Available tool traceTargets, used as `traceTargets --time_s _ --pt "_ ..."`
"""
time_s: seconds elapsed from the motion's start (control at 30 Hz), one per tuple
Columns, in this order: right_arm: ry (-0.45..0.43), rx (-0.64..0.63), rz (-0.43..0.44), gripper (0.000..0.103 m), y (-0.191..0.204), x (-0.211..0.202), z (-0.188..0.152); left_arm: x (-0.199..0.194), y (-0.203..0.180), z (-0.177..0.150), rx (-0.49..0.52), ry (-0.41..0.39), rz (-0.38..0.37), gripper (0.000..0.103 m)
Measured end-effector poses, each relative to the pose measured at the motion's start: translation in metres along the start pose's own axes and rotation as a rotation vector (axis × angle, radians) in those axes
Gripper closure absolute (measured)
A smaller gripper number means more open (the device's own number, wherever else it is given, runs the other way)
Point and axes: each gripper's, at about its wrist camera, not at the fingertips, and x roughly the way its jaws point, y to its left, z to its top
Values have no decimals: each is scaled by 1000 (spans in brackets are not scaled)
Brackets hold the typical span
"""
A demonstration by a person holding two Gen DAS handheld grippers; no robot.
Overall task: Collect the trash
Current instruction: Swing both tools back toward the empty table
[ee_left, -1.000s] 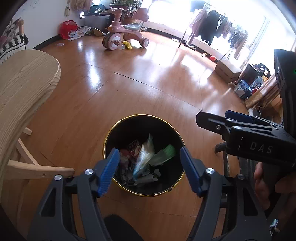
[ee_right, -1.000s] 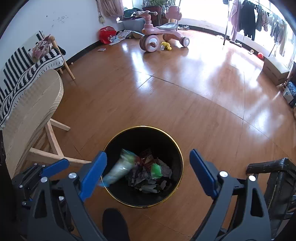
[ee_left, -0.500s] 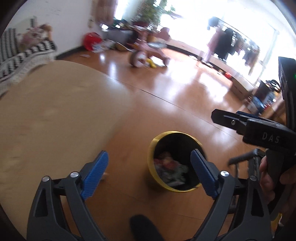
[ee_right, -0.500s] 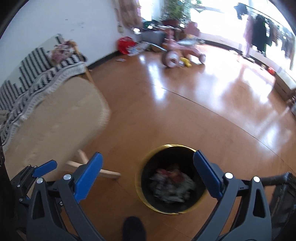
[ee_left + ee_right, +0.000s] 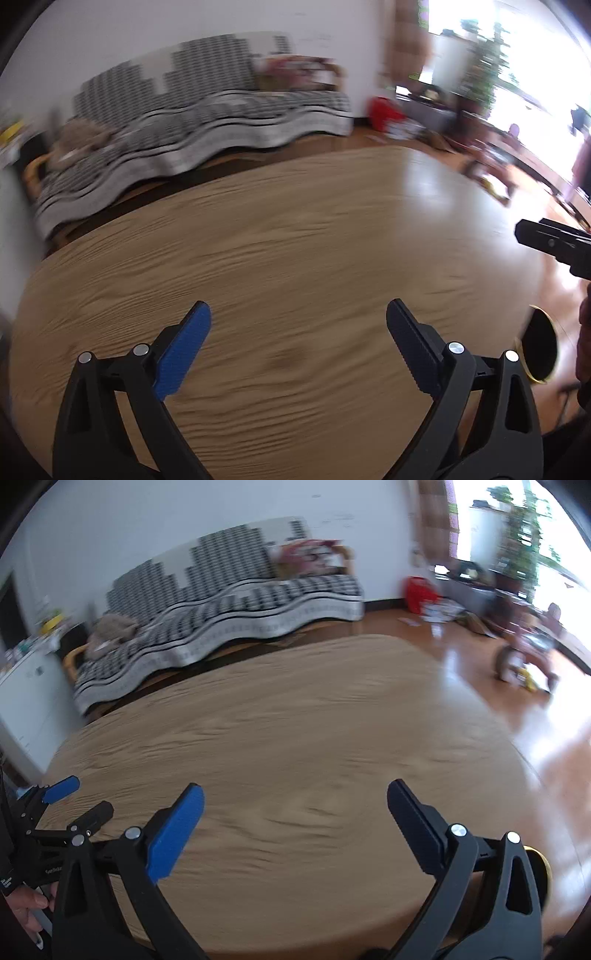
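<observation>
While both grippers, left gripper (image 5: 297,325) and right gripper (image 5: 295,805), gape empty, round table (image 5: 295,240) spans below; bin (image 5: 541,347) past right edge.

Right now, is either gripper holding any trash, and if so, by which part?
Nothing is held. The left gripper and the right gripper both stand wide open, with only the bare wooden table showing between their fingers.
</observation>
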Motion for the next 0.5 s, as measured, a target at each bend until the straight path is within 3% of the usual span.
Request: traceTargets --time_s 0.07,0.2,0.4,0.5 --pt "15 -32 30 7 30 15 4 -4 39 -10 -60 -5 66 10" --pt "42 -118 54 7 87 48 5 -1 91 -19 -147 12 108 10" --pt "44 -223 37 7 125 73 -10 2 131 -33 -208 33 152 10" --pt "47 -242 20 7 123 78 -11 6 144 -35 -216 30 165 10"
